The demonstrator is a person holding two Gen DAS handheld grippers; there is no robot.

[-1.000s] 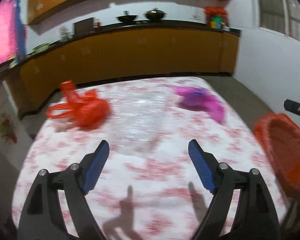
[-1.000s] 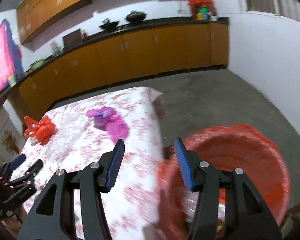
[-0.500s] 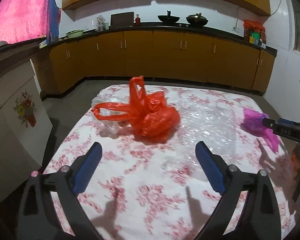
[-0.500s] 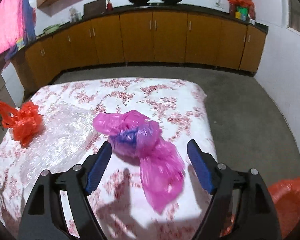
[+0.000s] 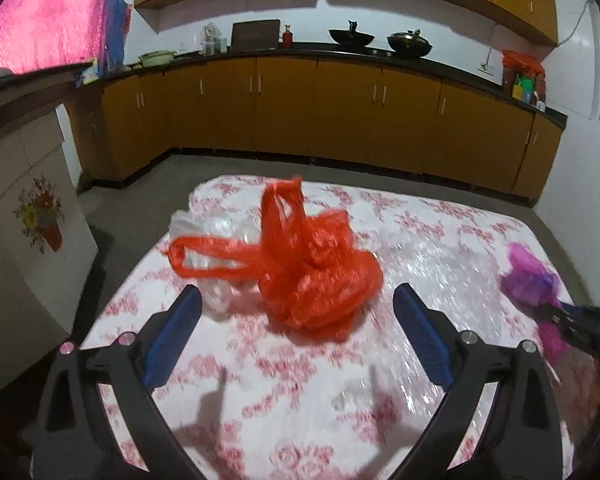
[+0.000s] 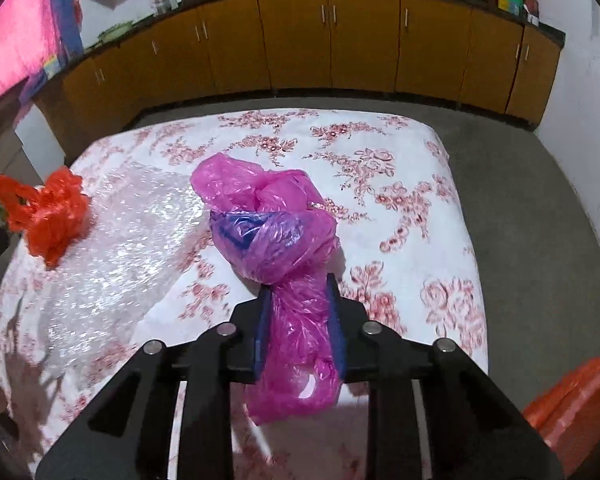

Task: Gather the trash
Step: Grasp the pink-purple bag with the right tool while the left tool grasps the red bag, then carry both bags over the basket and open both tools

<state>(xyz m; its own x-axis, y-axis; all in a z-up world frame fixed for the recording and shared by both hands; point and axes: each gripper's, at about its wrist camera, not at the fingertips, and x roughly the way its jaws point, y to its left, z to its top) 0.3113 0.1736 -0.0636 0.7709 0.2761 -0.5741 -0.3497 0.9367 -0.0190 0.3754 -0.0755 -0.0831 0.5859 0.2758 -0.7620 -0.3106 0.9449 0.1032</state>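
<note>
— Kitchen first: what surrounds everything?

— Orange-brown cabinets run along the far walls under a dark counter with two black pans. Closer in, a broad surface covered in white cloth with red flowers fills most of both views. A sheet of clear, shiny plastic wrap lies across its middle.

— And the trash?

— Two crumpled bags. A pink plastic bag, with a blue patch showing through it, lies on the surface. Its long axis runs away from the right-wrist camera: the bunched bulk points toward the far cabinets, and the narrow tail trails back toward the lens. An orange plastic bag sits well apart, toward the other side of the surface. It is a rounded heap with one handle loop stretched out to the left and another standing up.

— What are the tongs doing?

— The right tongs are pinching the pink bag's narrow tail between the blue pads, which press it from both sides. The left tongs are spread wide, one pad on each side of the orange bag, close to it; I cannot tell whether they touch it.

— Anything smaller?

— An orange basket shows at the lower right corner, off the edge of the surface.
</note>
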